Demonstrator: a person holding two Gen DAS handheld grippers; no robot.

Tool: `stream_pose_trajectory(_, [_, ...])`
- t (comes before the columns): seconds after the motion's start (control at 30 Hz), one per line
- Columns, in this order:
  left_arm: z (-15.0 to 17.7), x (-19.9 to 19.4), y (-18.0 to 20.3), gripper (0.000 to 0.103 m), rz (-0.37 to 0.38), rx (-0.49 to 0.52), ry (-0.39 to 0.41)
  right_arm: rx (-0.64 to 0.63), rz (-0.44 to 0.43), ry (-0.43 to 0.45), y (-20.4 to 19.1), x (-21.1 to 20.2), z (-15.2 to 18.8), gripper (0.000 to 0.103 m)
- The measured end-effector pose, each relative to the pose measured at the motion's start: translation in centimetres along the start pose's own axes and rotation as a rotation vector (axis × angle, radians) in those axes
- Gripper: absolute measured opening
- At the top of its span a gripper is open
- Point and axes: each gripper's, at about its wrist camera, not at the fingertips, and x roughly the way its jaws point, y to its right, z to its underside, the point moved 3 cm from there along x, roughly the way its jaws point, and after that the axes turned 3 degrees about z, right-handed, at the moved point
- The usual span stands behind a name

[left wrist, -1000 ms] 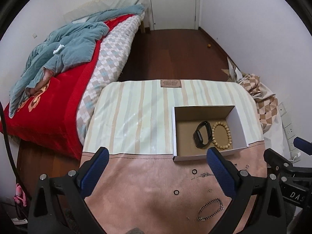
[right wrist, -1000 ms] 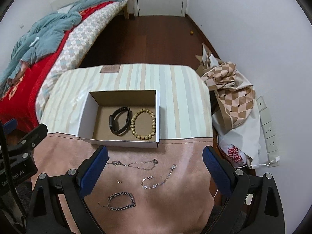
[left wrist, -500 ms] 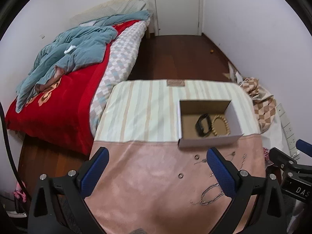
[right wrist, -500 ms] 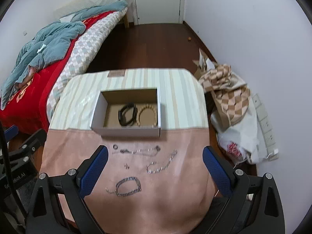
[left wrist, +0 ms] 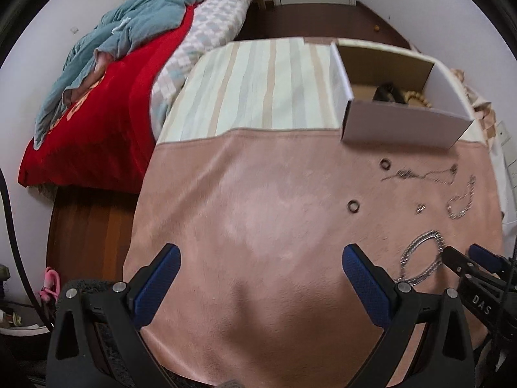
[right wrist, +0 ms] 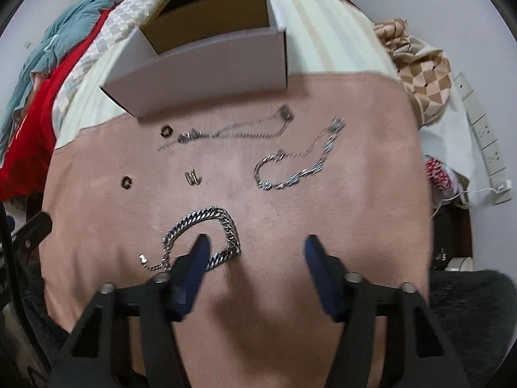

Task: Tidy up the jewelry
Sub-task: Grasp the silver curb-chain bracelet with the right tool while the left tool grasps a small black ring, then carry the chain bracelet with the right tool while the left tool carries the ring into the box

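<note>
Right gripper [right wrist: 255,242] spread wide, one finger inside the chain bracelet [right wrist: 202,236]

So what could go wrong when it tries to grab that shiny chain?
The right gripper is open, one finger overlapping the chunky chain bracelet. Closing from here might pinch just one side, so the bracelet could dangle or slip out. Its thin tail could snag on the fuzzy pink cloth. The small rings nearby might get bumped.

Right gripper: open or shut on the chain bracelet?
Open. Right gripper fingers stand apart; one fingertip sits inside the chain bracelet loop.
</note>
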Motion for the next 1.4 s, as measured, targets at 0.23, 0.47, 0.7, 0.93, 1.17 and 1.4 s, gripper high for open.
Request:
stream_pose_trajectory(0.23, [-0.2,1.6,0.1,0.102,0.005,0.000,-0.014,-0.088,0.021,0.045,-1.7,1.1,1.1,0.009])
stream_pose_trajectory(0.47, [-1.3,3.6,3.1,0.102,0.066,0.062,-0.039,0.021,0.025,0.064,1.8,1.1,1.1,0.006])
stream_pose_trajectory(0.7, [-1.6,5.6,6.0,0.089,0.142,0.106,-0.071,0.054,0.023,0.050,3.2,2.1,2.0,0.006])
stream_pose_trajectory(0.93, [-2.0,6.1,7.6,0.033,0.206,0.115,-0.065,0.043,0.028,0.042,3.7,1.1,-0.4,0.006])
stream_pose_trajectory(1.17, [-2.2,6.0,8.1,0.008,0.221,0.124,-0.054,0.039,0.035,0.041,3.5,0.9,-0.6,0.006])
stream_pose_trajectory(1.4, [-2.3,5.4,7.2,0.008,0.226,0.116,-0.029,0.046,0.008,0.056,3.4,0.2,-0.6,0.006])
